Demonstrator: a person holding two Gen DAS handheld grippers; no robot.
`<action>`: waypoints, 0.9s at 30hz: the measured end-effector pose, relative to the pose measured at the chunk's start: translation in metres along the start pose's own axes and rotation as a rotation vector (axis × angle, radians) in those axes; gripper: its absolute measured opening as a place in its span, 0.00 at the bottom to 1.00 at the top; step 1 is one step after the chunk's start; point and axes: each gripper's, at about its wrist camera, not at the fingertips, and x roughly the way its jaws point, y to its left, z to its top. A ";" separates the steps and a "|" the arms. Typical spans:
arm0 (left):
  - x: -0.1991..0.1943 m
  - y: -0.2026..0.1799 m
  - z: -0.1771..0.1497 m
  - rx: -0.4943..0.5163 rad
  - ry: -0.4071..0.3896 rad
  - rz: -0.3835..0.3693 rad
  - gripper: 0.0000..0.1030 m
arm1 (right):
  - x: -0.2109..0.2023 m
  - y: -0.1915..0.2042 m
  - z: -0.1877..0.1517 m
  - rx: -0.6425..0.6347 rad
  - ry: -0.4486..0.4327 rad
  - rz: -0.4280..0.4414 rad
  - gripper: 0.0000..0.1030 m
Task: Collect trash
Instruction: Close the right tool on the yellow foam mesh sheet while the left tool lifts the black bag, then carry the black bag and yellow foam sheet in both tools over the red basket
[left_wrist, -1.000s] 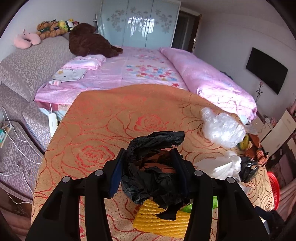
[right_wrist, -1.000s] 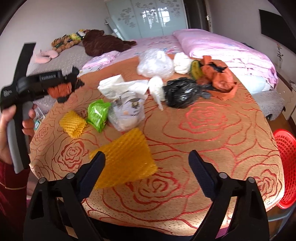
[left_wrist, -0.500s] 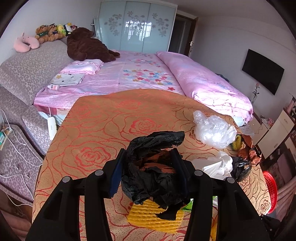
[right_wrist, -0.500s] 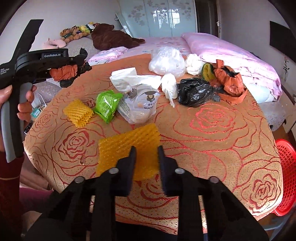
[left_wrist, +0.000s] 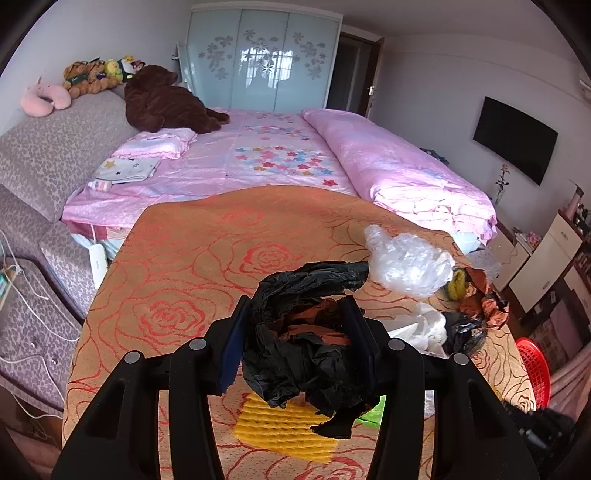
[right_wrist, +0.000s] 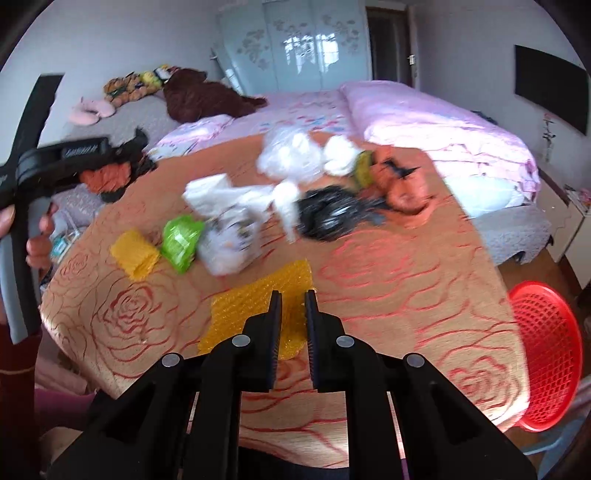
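Note:
My left gripper is shut on a crumpled wad of black and orange bags, held above the table; the right wrist view shows that wad at the far left. The right gripper is shut on a yellow foam net sheet near the table's front edge, with yellow showing in the narrow gap between its pads. More trash lies on the table: a smaller yellow foam net, a green wrapper, white bags, a clear plastic bag, a black bag and an orange bag.
The round table has an orange cloth with red roses. A red mesh basket stands on the floor at its right. A pink bed lies beyond the table, with a sofa to its left.
The right gripper's jaws went from wide open to shut on the yellow foam sheet, and it moved forward over the sheet. The left gripper kept its hold on the wad.

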 end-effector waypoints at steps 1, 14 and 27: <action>-0.001 -0.003 0.000 0.006 -0.002 -0.004 0.46 | -0.002 -0.006 0.001 0.008 -0.007 -0.012 0.13; -0.006 -0.063 0.002 0.117 -0.028 -0.086 0.46 | -0.032 -0.073 0.015 0.109 -0.086 -0.146 0.13; -0.008 -0.163 -0.006 0.275 -0.030 -0.227 0.46 | -0.080 -0.164 0.007 0.246 -0.148 -0.338 0.13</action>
